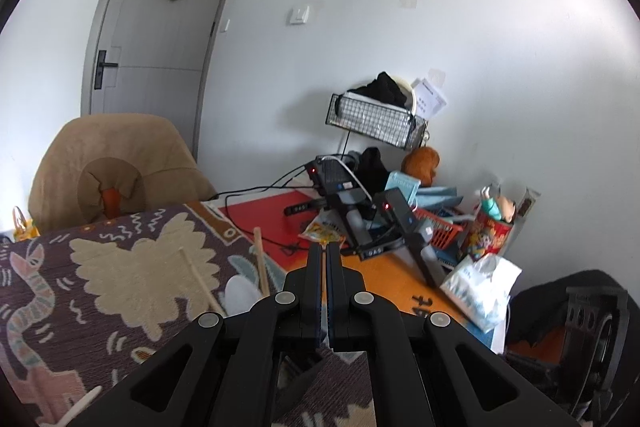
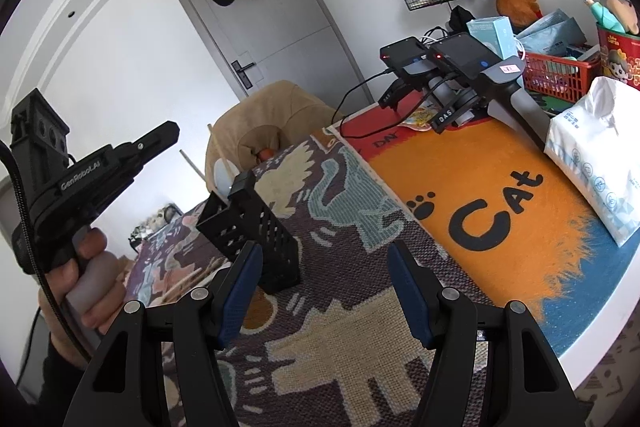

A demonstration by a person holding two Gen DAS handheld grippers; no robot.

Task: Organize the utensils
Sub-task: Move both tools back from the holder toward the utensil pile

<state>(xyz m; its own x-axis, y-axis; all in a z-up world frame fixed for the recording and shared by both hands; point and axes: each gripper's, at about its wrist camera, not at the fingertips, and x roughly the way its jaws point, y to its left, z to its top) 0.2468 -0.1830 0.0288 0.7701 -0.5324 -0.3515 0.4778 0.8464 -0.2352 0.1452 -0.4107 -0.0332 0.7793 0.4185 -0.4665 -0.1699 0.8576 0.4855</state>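
Left fingers point(image 1: 324, 255) pressed together, empty; right fingers point(image 2: 240, 267) spread apart, gripping nothing. Black caddy point(image 2: 256, 227) upright on patterned mat point(image 2: 344, 359), holding chopsticks point(image 2: 220, 157) and white spoon point(image 2: 222, 175).

Left gripper point(image 1: 324, 247) with fingers pressed together, wooden chopsticks point(image 1: 262, 263) and a white spoon point(image 1: 240, 293) just left of it — patterned rug point(image 1: 120, 267) beneath, tissue pack point(image 1: 480, 287) at right.

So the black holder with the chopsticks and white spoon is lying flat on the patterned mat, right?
Not lying flat: the holder stands upright, leaning a little, on the patterned mat. The chopsticks and white spoon do stick out of its top. The right wrist view shows it.
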